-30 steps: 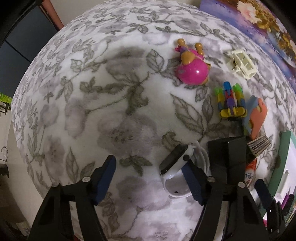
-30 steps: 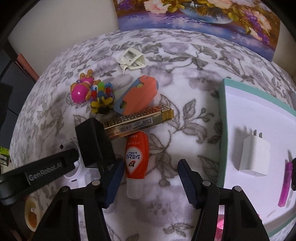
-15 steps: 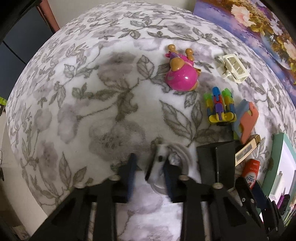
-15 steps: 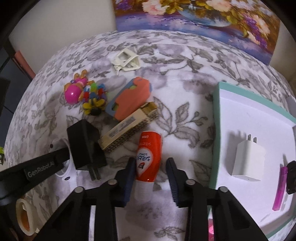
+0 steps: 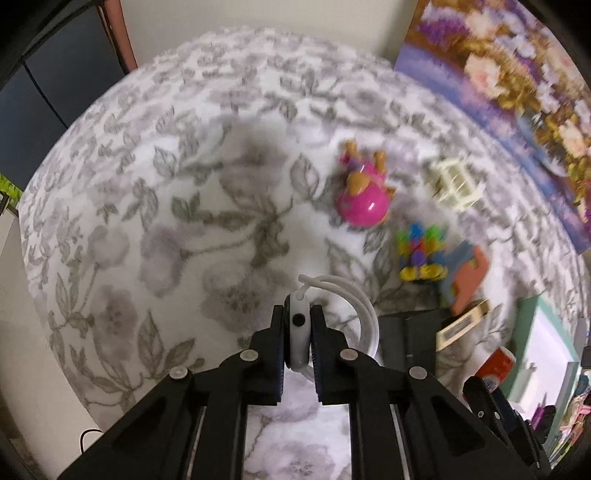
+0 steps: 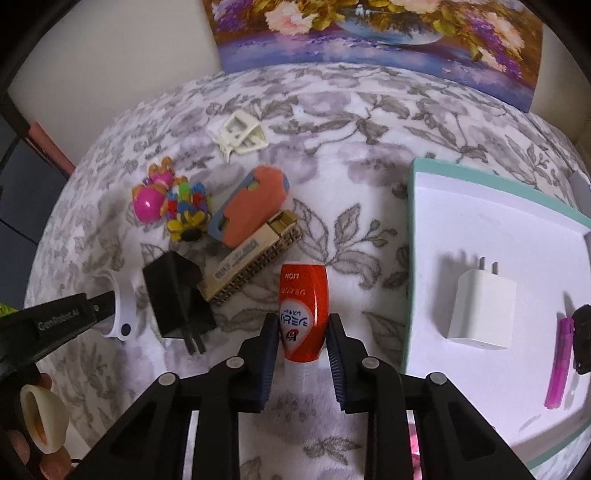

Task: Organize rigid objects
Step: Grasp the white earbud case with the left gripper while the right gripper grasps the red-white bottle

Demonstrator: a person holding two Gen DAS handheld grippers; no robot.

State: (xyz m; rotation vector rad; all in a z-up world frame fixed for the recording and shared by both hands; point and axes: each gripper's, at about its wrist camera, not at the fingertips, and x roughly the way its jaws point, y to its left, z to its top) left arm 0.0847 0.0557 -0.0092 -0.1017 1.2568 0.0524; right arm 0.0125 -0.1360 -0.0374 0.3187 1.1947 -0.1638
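Both tongs, open a second ago, have closed. The left gripper [image 5: 298, 334] now clamps the white smartwatch [image 5: 297, 325], lifted off the floral blanket [image 5: 155, 206]. The right gripper's [image 6: 303, 334] jaws are still closing on the red tube [image 6: 303, 310]; the tray [image 6: 413, 236] lies to their right, probably next.

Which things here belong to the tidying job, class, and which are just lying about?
In the job:
- white smartwatch, clamped in the left gripper
- red tube, right gripper closing on it
- teal-rimmed tray
- black plug adapter
- gold box

Lying about:
- flower painting
- floral blanket
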